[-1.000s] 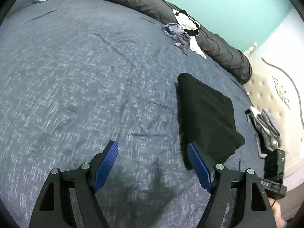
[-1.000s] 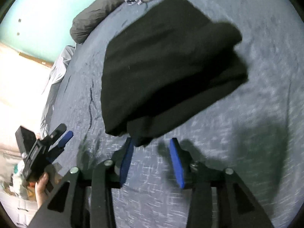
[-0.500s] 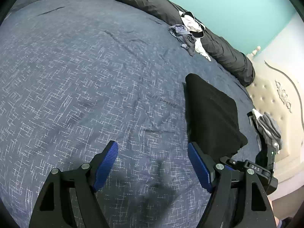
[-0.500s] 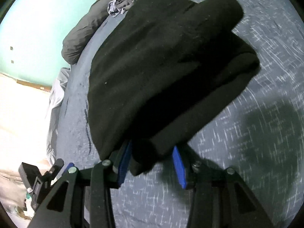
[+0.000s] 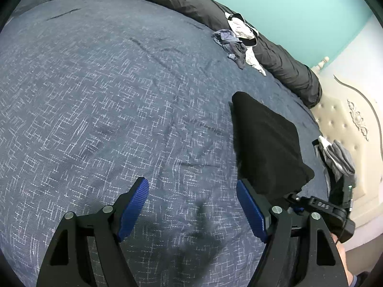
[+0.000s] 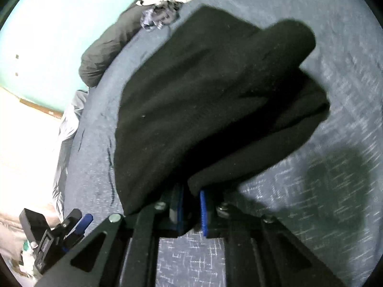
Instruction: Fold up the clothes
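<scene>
Garment (image 6: 215,100), black and folded into a thick pad, lies on the blue bedspread (image 5: 107,100), toward its right side in the left wrist view. The right gripper (image 6: 191,205) is clamped on the garment's near edge, its blue pads nearly together with a fold of dark cloth pinched between them. The left gripper (image 5: 191,208) hangs above bare bedspread to the left of the garment, jaws spread wide and holding nothing; its right pad sits just beside the garment's near corner in the picture. A dark shadow falls on the bedspread under it. Farther off, a small heap of clothes (image 5: 237,40) rests against a long dark bolster (image 5: 275,55) along the far edge of the bed, below a teal wall (image 5: 299,7). At the right, a cream tufted headboard (image 5: 347,119) stands, with grey clothes (image 5: 337,155) lying next to it.
</scene>
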`<act>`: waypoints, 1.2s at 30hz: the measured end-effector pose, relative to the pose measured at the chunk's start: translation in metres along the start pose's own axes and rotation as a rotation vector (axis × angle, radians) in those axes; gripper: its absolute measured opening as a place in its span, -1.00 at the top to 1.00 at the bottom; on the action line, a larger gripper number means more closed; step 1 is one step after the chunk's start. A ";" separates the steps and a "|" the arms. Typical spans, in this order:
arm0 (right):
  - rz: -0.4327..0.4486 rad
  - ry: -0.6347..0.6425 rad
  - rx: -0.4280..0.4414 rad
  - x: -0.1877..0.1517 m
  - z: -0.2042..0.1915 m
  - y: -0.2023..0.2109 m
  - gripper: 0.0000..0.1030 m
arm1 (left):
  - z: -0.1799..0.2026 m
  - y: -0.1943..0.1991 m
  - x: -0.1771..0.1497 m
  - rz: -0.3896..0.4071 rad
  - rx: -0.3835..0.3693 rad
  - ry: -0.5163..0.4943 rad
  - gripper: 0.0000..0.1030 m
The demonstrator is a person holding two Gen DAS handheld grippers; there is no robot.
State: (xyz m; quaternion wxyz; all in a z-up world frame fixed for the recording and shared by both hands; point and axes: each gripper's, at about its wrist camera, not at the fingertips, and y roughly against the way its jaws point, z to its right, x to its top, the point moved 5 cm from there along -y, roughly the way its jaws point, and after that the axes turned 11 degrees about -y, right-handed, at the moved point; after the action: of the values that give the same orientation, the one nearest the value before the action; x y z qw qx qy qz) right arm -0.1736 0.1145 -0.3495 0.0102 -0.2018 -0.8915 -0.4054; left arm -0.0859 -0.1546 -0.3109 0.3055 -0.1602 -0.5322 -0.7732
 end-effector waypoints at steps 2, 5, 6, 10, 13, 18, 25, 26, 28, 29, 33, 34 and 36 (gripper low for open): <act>0.013 0.010 0.015 0.004 -0.001 0.010 0.82 | 0.004 0.000 0.001 0.001 -0.002 -0.007 -0.54; 0.029 0.022 0.016 0.012 0.004 0.029 0.83 | 0.011 -0.001 0.002 -0.001 -0.006 -0.018 -0.54; 0.033 0.024 0.012 0.015 0.008 0.035 0.83 | 0.014 -0.001 0.003 -0.001 -0.008 -0.020 -0.54; 0.053 0.024 -0.008 0.028 0.032 0.065 0.84 | 0.029 -0.006 0.006 -0.004 -0.022 -0.042 -0.54; 0.074 0.022 -0.036 0.039 0.055 0.090 0.84 | 0.043 -0.010 0.007 -0.009 -0.035 -0.062 -0.54; 0.107 0.037 -0.106 0.060 0.086 0.124 0.85 | 0.066 -0.018 0.008 -0.029 -0.054 -0.100 -0.54; 0.117 0.081 -0.181 0.094 0.100 0.134 0.85 | 0.101 -0.032 0.003 -0.053 -0.044 -0.199 -0.54; 0.114 0.085 -0.190 0.099 0.102 0.133 0.85 | 0.103 -0.035 0.002 -0.059 -0.045 -0.206 -0.54; 0.107 0.094 -0.207 0.108 0.105 0.132 0.85 | 0.108 -0.040 0.000 -0.071 -0.045 -0.220 -0.54; 0.104 0.101 -0.216 0.113 0.106 0.132 0.85 | 0.111 -0.042 0.000 -0.075 -0.046 -0.223 -0.54; 0.104 0.132 -0.257 0.132 0.109 0.131 0.85 | 0.120 -0.050 0.001 -0.084 -0.049 -0.234 -0.54; 0.106 0.136 -0.268 0.137 0.110 0.130 0.85 | 0.123 -0.052 0.001 -0.087 -0.050 -0.236 -0.54; 0.105 0.143 -0.288 0.143 0.112 0.126 0.85 | 0.127 -0.055 0.001 -0.091 -0.052 -0.242 -0.54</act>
State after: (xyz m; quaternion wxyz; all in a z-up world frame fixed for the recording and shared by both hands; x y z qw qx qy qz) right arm -0.2426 0.3210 -0.3083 0.0658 -0.2183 -0.8094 -0.5412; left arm -0.1323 -0.0239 -0.3016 0.1994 -0.2356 -0.5517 -0.7749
